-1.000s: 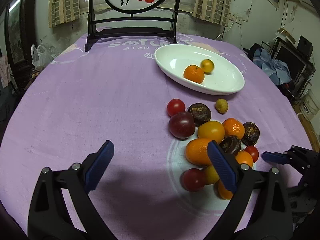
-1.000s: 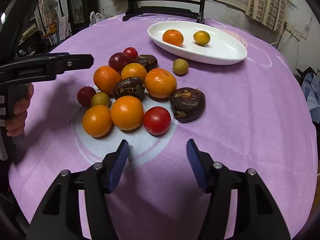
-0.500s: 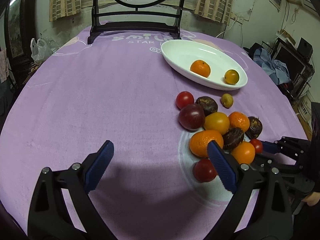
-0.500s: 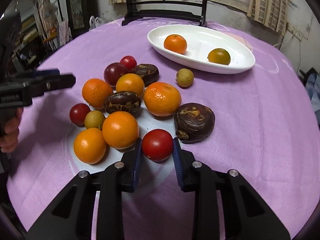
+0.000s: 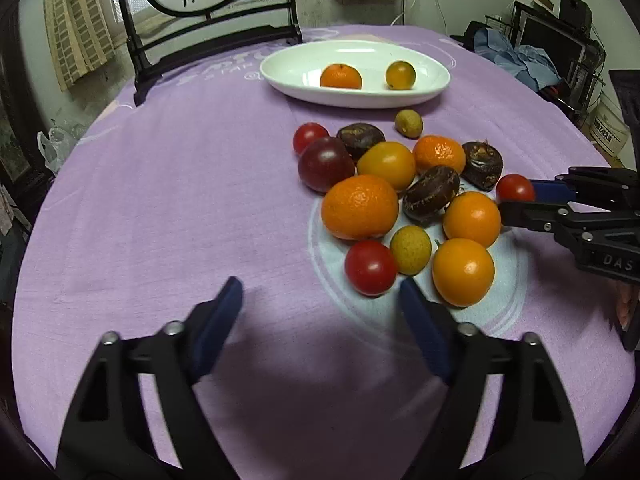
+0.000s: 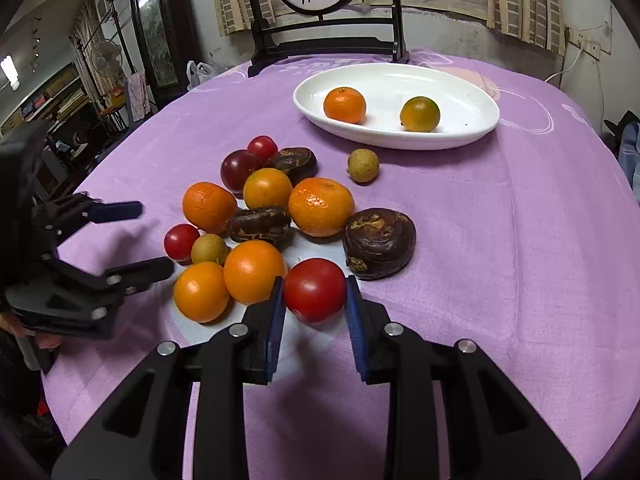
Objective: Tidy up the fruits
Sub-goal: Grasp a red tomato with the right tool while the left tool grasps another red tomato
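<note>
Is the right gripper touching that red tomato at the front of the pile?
Touching. The right wrist view shows both blue pads of the right gripper pressed against the sides of the red tomato, with no gap visible.

Desk [image 6: 500, 240]: dish [image 6: 472, 92] at the far side, holding two fruits side by side, with a standing screen [image 6: 320, 8] behind it. One small fruit [image 6: 362, 165] lies alone just before the dish. Fruit cluster [image 6: 264, 216] lies nearer, left of centre; right tongs [image 6: 315, 304] at its near edge, left tongs [image 6: 140, 236] at its left.
</note>
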